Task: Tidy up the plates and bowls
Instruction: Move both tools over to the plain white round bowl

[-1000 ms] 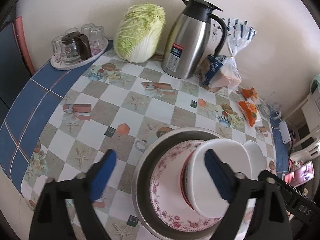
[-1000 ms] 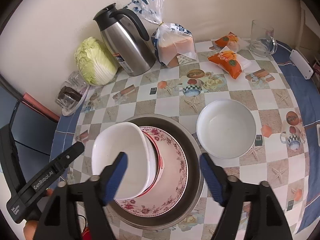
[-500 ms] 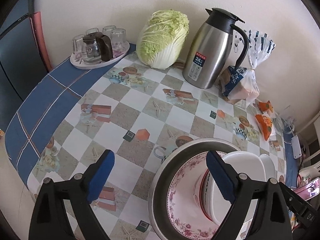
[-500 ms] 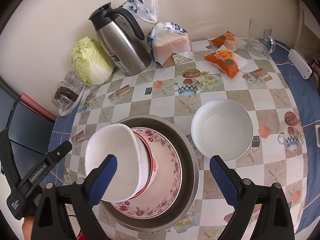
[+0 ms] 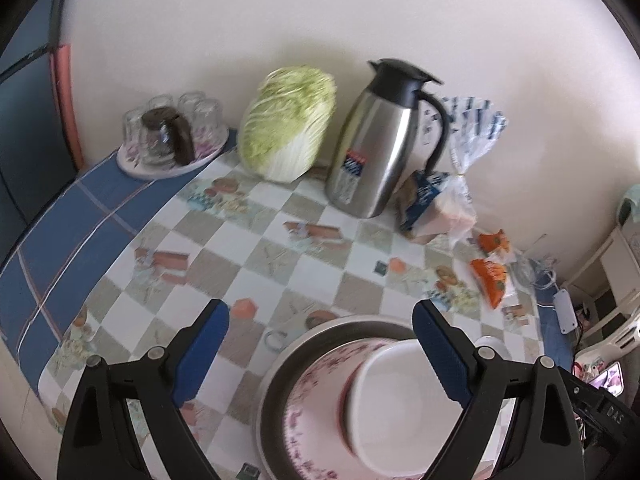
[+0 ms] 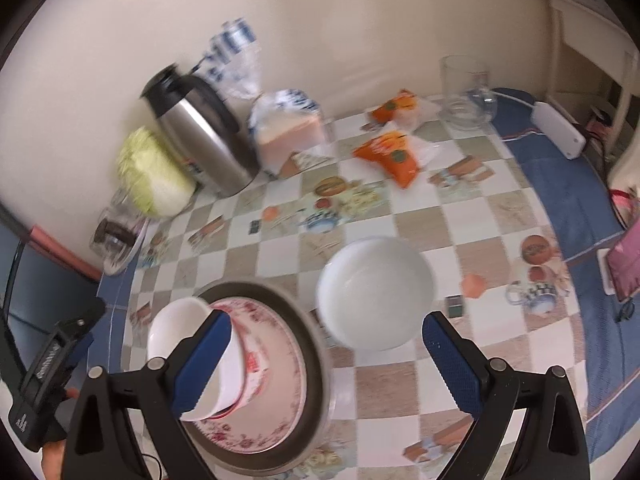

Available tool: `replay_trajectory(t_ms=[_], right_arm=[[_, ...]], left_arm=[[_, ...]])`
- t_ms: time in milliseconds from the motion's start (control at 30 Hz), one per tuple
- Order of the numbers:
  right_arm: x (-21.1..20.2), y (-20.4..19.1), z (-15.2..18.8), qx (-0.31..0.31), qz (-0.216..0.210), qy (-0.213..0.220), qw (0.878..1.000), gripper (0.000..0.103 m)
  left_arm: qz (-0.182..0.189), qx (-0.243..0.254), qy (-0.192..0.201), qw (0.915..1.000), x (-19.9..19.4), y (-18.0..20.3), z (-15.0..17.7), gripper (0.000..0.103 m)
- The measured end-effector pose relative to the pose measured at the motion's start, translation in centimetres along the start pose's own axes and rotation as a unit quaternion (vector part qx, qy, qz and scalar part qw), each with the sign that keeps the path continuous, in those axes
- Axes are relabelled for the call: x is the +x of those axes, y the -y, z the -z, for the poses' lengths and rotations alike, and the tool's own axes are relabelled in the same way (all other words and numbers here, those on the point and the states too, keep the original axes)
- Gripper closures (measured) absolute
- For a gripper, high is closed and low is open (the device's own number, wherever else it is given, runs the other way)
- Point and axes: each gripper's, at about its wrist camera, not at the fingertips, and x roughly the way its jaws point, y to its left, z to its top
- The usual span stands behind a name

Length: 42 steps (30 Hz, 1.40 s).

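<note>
A metal pan (image 5: 320, 332) holds a pink floral plate (image 5: 316, 400). A red-rimmed bowl (image 6: 250, 360) sits on that plate with a white bowl (image 5: 392, 400) nested in it, tilted. My left gripper (image 5: 320, 316) hovers open above the pan's far rim, gripping nothing. A second white bowl (image 6: 376, 292) stands alone on the tablecloth just right of the pan (image 6: 316, 360). My right gripper (image 6: 328, 322) hangs above its near side. The right jaws are opening, and nothing is pressed between them.
Along the wall stand a tray of glasses (image 5: 172, 140), a cabbage (image 5: 288, 124), a steel thermos (image 5: 376, 148) and a bread bag (image 5: 440, 200). Orange snack packets (image 6: 392, 156), a glass jug (image 6: 466, 88) and a white adapter (image 6: 558, 132) lie far right.
My left gripper rose and drew back from the stacked bowl. My right gripper slid right, from the stack to the lone white bowl, and its jaws spread wider.
</note>
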Motion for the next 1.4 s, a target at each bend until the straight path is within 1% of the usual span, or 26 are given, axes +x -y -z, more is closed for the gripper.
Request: replay_trajectory(t_ms=[100, 200, 367, 467, 533, 667, 733, 833, 1033, 1167, 1233, 1267, 1300, 1367, 1400], right_arm=[[-0.3, 2.3, -0.5, 0.026, 0.01, 0.006, 1.0, 0.005], [-0.5, 4.2, -0.8, 0.048, 0.031, 0.011, 0.998, 0.005], [0.0, 6.8, -1.1, 0.075, 0.06, 0.008, 0.995, 0.005], [0.9, 7.7, -1.2, 0.082, 0.067, -0.006, 0.994, 0.005], [2.3, 8.3, -1.1, 0.082, 0.072, -0.027, 0.994, 0.005], [4.3, 8.8, -0.8, 0.083, 0.077, -0.052, 0.992, 0.005], [5.1, 9.1, -0.7, 0.086, 0.076, -0.059, 0.992, 0.005], [6.1, 9.1, -0.5, 0.083, 0.077, -0.07, 0.991, 0.005], [8.2, 9.2, -0.1, 0.08, 0.075, -0.092, 0.99, 0.005], [9.3, 9.1, 0.1, 0.075, 0.072, -0.102, 0.989, 0.006], [9.8, 9.1, 0.3, 0.073, 0.069, -0.106, 0.989, 0.007], [10.0, 9.1, 0.3, 0.073, 0.069, -0.107, 0.989, 0.008], [10.2, 9.1, 0.4, 0.073, 0.068, -0.108, 0.989, 0.009], [10.6, 9.1, 0.5, 0.073, 0.067, -0.112, 0.989, 0.01], [10.7, 9.1, 0.5, 0.073, 0.066, -0.112, 0.989, 0.011]], left_arm=[[0.009, 0.025, 0.014, 0.9995, -0.4, 1.7, -0.1, 0.01], [0.023, 0.041, 0.014, 0.9988, -0.4, 3.3, -0.3, 0.01], [0.061, 0.063, 0.0, 0.9961, 0.1, 6.2, -0.3, 0.01], [0.075, 0.09, -0.018, 0.993, 0.7, 8.4, -0.1, 0.01], [0.074, 0.109, -0.033, 0.9907, 1.3, 10.0, -0.1, 0.01], [0.075, 0.141, -0.06, 0.9854, 2.3, 12.8, -0.2, 0.01], [0.068, 0.148, -0.095, 0.9821, 3.5, 14.2, -0.4, 0.01], [0.072, 0.152, -0.122, 0.9782, 4.6, 15.8, -0.4, 0.01], [0.055, 0.213, -0.149, 0.9639, 6.8, 19.8, 0.6, 0.01], [0.044, 0.238, -0.166, 0.9559, 8.6, 21.8, 1.7, 0.01], [0.037, 0.248, -0.177, 0.9518, 9.7, 22.5, 2.4, 0.017], [0.034, 0.252, -0.183, 0.9496, 10.2, 22.8, 2.7, 0.025], [0.029, 0.255, -0.189, 0.9477, 10.9, 23.0, 3.1, 0.03], [0.021, 0.25, -0.205, 0.9462, 12.1, 23.0, 3.8, 0.031], [0.021, 0.247, -0.21, 0.9459, 12.5, 23.0, 4.0, 0.034]])
